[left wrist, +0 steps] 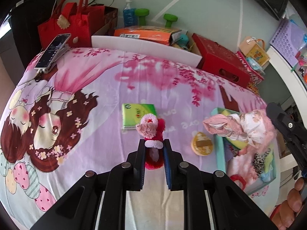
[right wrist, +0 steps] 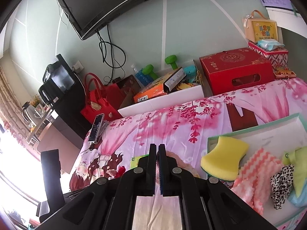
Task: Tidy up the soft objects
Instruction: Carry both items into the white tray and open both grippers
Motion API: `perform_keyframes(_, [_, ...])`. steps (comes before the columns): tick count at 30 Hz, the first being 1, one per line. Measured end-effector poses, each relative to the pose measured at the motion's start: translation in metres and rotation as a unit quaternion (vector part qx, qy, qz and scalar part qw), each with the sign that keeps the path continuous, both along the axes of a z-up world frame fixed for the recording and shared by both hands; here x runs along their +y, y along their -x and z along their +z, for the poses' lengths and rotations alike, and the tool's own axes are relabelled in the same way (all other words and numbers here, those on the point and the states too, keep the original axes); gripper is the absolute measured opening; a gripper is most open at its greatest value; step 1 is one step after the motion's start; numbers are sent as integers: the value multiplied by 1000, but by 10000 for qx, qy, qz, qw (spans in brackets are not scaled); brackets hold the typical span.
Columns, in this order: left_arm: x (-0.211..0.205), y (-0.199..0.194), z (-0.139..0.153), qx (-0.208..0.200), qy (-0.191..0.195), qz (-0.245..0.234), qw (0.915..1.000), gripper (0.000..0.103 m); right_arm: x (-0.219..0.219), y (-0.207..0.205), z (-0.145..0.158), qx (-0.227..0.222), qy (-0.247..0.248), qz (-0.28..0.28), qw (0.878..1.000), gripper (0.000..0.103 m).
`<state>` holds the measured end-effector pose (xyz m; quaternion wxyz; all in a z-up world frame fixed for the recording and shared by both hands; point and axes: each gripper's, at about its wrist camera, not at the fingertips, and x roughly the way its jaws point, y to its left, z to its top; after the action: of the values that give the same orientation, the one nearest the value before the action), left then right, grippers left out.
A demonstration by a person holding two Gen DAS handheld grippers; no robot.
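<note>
I have the plush toy point(left wrist: 152, 134) pinched between my left gripper point(left wrist: 154, 143) fingers, over the pink bedsheet point(left wrist: 107, 80), just in front of a green tissue pack point(left wrist: 137, 116). To its right sits the teal tray point(right wrist: 255, 129) holding a yellow sponge point(right wrist: 223, 160). My right gripper point(right wrist: 157, 149) has its fingers pressed together, with nothing visibly between them.

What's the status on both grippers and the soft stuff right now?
Left gripper shut on plush toy, above the bedspread. Right gripper shut, nothing visible in it. Teal box already holds sponge and cloths. Tissue pack just beyond the toy.
</note>
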<state>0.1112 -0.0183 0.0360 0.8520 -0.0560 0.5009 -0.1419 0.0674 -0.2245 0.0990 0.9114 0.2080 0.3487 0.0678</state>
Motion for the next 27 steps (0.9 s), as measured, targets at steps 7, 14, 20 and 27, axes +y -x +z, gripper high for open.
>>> perform_keyframes(7, [-26,10,12,-204,-31,-366,9991,18,-26,13,8,-135,-14,-301,9995,2])
perform_keyframes(14, [-75,26,17,-400,-130,-1017,9939,17,-80,33,10,-152,55,-1113,9937,2])
perform_keyframes(20, [-125,44,11,-436,-214,-1661,9849,18,-128,53,5,-52,131,-1807,9834,2])
perform_keyframes(27, [-170,60,-8,-259,-330,-2210,9744,18,-166,70,-2,8,69,-2315,9728,2])
